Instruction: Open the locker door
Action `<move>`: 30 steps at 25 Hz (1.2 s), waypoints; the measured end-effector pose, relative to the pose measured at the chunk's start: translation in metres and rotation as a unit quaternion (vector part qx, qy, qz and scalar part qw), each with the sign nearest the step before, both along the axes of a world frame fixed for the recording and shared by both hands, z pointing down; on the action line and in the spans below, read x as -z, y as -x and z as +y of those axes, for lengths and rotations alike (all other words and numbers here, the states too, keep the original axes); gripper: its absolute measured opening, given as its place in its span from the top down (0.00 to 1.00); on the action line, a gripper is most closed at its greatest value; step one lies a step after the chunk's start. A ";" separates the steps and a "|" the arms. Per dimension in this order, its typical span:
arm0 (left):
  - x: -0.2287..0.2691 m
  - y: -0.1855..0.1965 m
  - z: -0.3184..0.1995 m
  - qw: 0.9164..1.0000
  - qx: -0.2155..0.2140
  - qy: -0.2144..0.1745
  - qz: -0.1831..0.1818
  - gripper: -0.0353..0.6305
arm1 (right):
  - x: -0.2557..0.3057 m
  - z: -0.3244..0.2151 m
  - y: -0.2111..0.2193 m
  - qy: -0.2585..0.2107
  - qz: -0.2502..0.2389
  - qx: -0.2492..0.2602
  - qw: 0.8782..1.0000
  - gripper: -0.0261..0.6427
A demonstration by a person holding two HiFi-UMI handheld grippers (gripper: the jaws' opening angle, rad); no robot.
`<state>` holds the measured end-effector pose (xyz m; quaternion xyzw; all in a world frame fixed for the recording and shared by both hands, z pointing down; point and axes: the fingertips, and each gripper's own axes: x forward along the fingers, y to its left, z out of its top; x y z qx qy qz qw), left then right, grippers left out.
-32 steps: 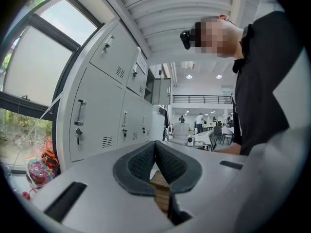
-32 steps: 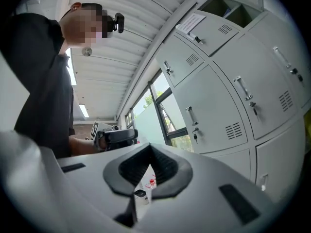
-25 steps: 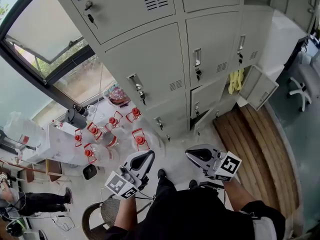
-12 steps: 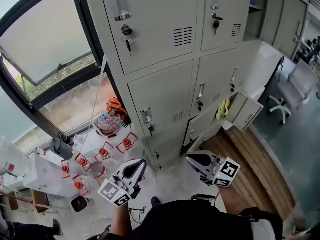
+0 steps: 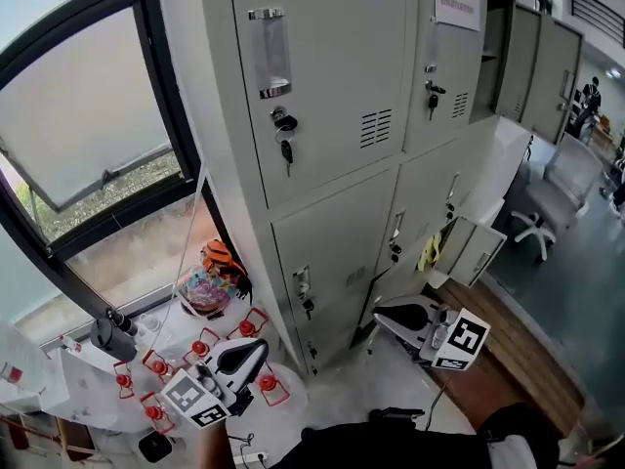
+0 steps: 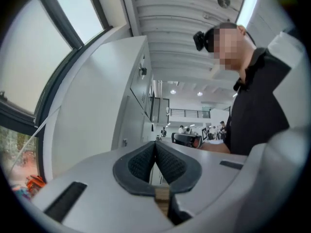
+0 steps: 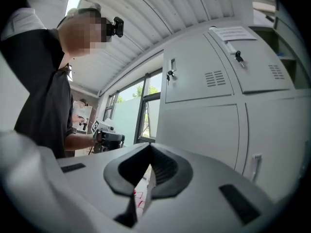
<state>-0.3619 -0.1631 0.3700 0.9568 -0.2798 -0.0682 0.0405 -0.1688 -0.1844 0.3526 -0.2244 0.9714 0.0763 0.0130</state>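
Locker door [image 5: 327, 86] stood shut at 12 o'clock, key [image 5: 286, 150] in its lock. Step judged: approach. Left tongs [image 5: 259, 344] and right tongs [image 5: 381, 312] were pressed together, empty, low near 6 o'clock. Next move probably needed a reach up to the key.

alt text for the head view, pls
The left gripper and right gripper, jaws shut and empty, sit low in frame, short of grey lockers. The nearest top door is closed, a key in its lock. A window is at left; a small lower door hangs open at right.
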 end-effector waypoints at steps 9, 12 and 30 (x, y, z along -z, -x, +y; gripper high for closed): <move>0.084 -0.010 -0.007 0.998 0.041 -0.042 -0.003 0.93 | 0.096 -0.030 -0.043 -0.087 -0.037 0.021 0.995 0.95; 0.100 -0.017 -0.007 0.996 0.041 -0.051 -0.062 0.93 | 0.123 -0.033 -0.042 -0.107 -0.033 0.038 0.993 0.95; 0.261 -0.016 -0.015 0.981 0.110 -0.131 -0.088 0.93 | 0.279 -0.040 0.008 -0.143 -0.025 0.089 0.985 0.94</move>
